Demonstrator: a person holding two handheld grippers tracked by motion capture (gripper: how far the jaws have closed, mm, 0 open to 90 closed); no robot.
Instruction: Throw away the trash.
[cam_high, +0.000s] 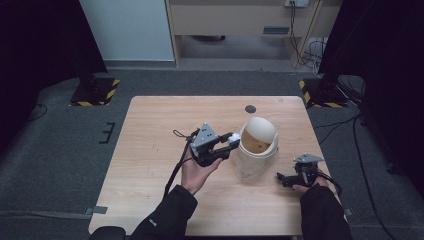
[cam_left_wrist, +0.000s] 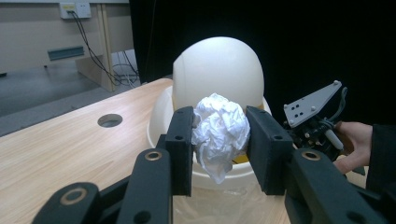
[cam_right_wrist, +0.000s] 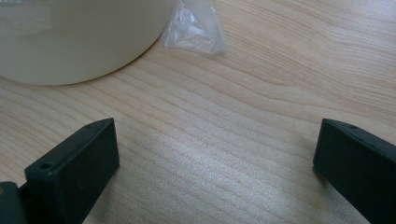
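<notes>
High view, with both gripper views: a cream-white bin (cam_high: 256, 147) with a domed swing lid stands right of centre on a pale wooden table (cam_high: 150, 150); its lid is tipped back, exposing a dark yellowish interior at the mouth. The left gripper (cam_high: 227, 145), raised above the tabletop, is clamped on a crumpled ball of white paper (cam_left_wrist: 219, 133), which is deeply creased, irregular in outline, and bulges above and below the two black jaws pressing its sides. In the left gripper view the ball sits directly at the bin's rim, in front of the dome; whether it touches the rim cannot be told. A clear plastic liner (cam_right_wrist: 194, 28) protrudes from under the bin's base and lies flat on the wood. The right gripper (cam_high: 285, 180) rests low near the table's right front corner, just beside the bin; its jaws stand wide apart with bare wood grain between them and nothing held. A round cable hole (cam_high: 250, 108) lies near the far edge, behind the bin. The left half of the table is open, as is the strip along the near edge between the two forearms. Grey carpet (cam_high: 60, 150) surrounds the table on all sides.
</notes>
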